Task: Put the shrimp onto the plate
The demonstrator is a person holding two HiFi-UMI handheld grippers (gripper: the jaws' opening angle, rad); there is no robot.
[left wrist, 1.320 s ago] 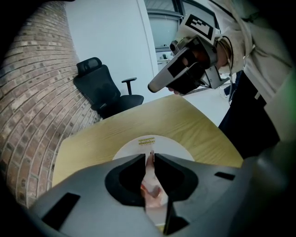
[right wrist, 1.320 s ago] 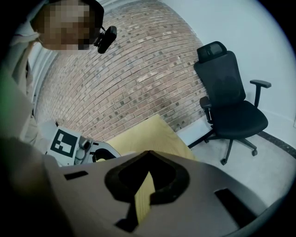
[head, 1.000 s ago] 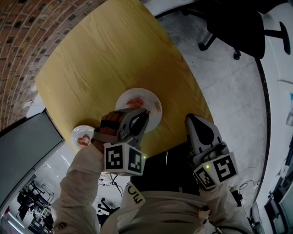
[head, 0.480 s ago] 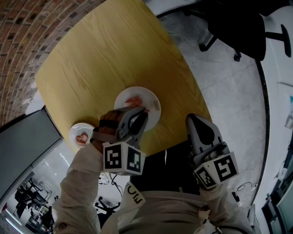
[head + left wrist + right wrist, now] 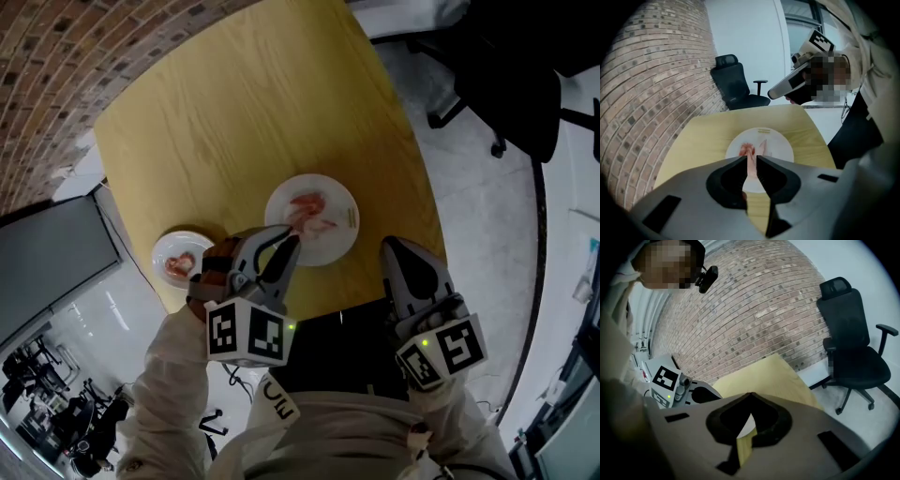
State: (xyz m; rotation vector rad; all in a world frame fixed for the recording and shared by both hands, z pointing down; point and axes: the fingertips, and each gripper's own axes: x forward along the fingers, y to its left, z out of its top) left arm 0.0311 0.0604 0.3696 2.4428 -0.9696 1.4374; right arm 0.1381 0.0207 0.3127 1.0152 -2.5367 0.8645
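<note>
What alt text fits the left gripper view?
The left gripper pinches a pink shrimp between its fingers over a white plate holding another shrimp, on a yellow wooden table. Brick wall at left, black office chair behind.

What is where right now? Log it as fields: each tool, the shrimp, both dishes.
left tool: shut on held shrimp, by the plate's near edge
right tool: shut, empty, near the table's front edge
plate: white, on the wooden table, plated shrimp on it
small dish: left of the plate, dish shrimp on it
</note>
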